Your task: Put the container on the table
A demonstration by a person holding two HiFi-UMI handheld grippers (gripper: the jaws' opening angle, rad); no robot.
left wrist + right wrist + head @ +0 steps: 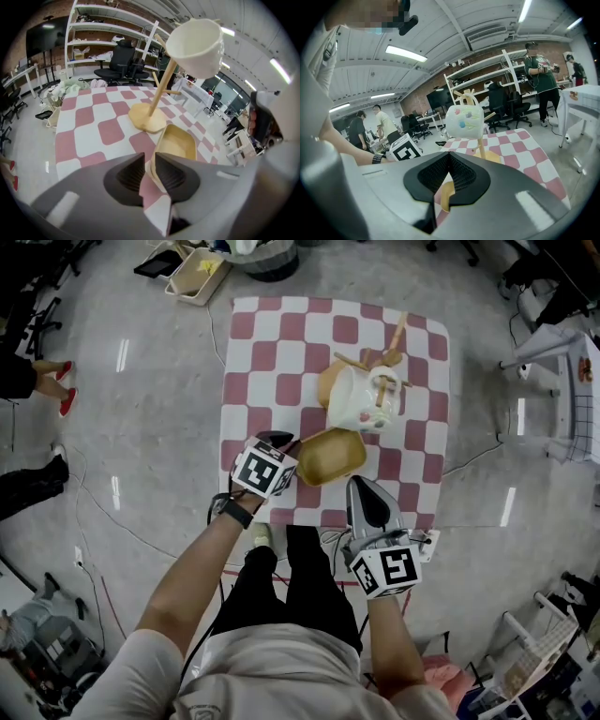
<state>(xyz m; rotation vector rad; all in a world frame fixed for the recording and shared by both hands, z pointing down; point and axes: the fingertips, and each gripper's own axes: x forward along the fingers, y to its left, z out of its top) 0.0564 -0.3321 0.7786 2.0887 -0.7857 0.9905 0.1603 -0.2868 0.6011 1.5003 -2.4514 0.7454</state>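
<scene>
Gripping the container by its near left end, my left gripper has its fingers clamped on the rim, one on the outer side of the wall and one on the inner side. The container is a shallow tan tray, open side up, on the near half of the desk, over the pink-and-white check cloth. Its long axis runs from my left fingers away to the far right, so the free end points toward the wooden stand. I cannot tell whether its base is touching the cloth.

Just beyond the container's far end is the stand, with a white mug hanging on it.

To the right, my right gripper sits at the near edge of the desk with its fingers pressed together and nothing between them. The container lies just left of and beyond those tips, apart from them.
</scene>
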